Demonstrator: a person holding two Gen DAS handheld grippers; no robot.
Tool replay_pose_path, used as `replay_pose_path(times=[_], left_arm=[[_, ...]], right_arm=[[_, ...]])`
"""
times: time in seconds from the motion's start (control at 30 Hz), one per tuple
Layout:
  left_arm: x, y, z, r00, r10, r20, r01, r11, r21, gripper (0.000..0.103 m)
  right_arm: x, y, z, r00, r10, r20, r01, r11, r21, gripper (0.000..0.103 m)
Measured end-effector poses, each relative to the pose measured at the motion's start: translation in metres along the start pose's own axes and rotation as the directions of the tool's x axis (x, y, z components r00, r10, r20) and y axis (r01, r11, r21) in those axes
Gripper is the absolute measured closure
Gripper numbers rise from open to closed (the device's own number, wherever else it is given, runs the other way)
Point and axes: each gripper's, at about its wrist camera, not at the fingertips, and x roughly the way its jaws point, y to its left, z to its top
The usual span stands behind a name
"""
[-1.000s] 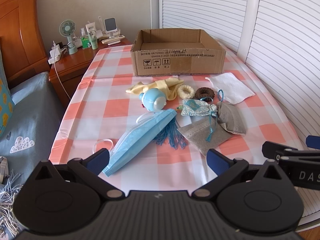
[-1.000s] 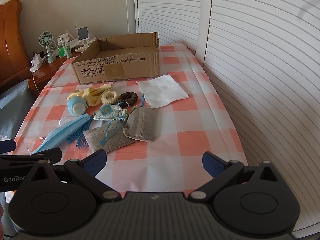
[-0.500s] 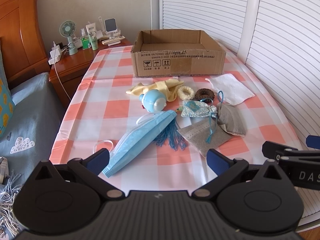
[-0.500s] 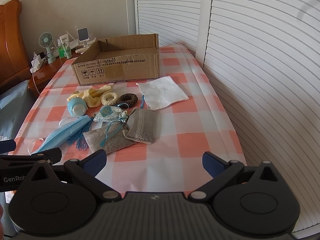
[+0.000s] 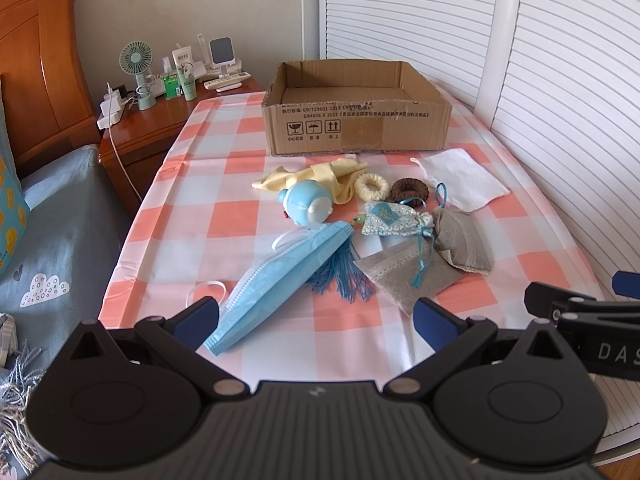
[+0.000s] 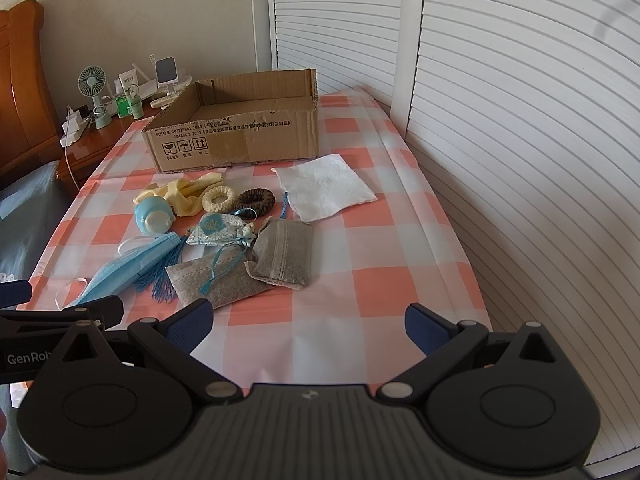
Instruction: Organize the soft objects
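Both the left gripper [image 5: 316, 318] and right gripper [image 6: 309, 324] were held wide apart and empty, short of the soft items heaped on the cloth [image 5: 224, 216] before the empty box [image 5: 356, 116]. Because the sachet [image 5: 396, 220] cords and tassel [image 5: 346, 276] were draped over the pouches [image 5: 408, 276] and beside the mask [image 5: 280, 280], a neighbour could be dragged along or dropped if one piece were pinched carelessly.

The right gripper [image 5: 580, 300] is cut off by the right edge in the left wrist view. The mask [image 5: 280, 280] covers part of the tassel [image 5: 346, 276]. Print on the box [image 5: 356, 128] is too small to read. Bedding [image 5: 40, 240] runs off the left edge.
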Motion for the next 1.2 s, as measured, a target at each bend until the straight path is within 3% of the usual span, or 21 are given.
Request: replay_pose_path(times=[0.83,1.2], left_arm=[[0.001,0.000,0.005,1.000,-0.005,0.007,0.005,1.000,0.009,0.001],[0.015,0.001,0.003,0.999,-0.035,0.015,0.034,0.997,0.070,0.001]], right_arm=[[-0.001,-0.001,0.002,1.000,0.001,0.003,-0.001,1.000,-0.002,0.000],[0.006,0.001,0.005,0.998,0.058,0.031,-0.058,0.998,-0.014,0.000]])
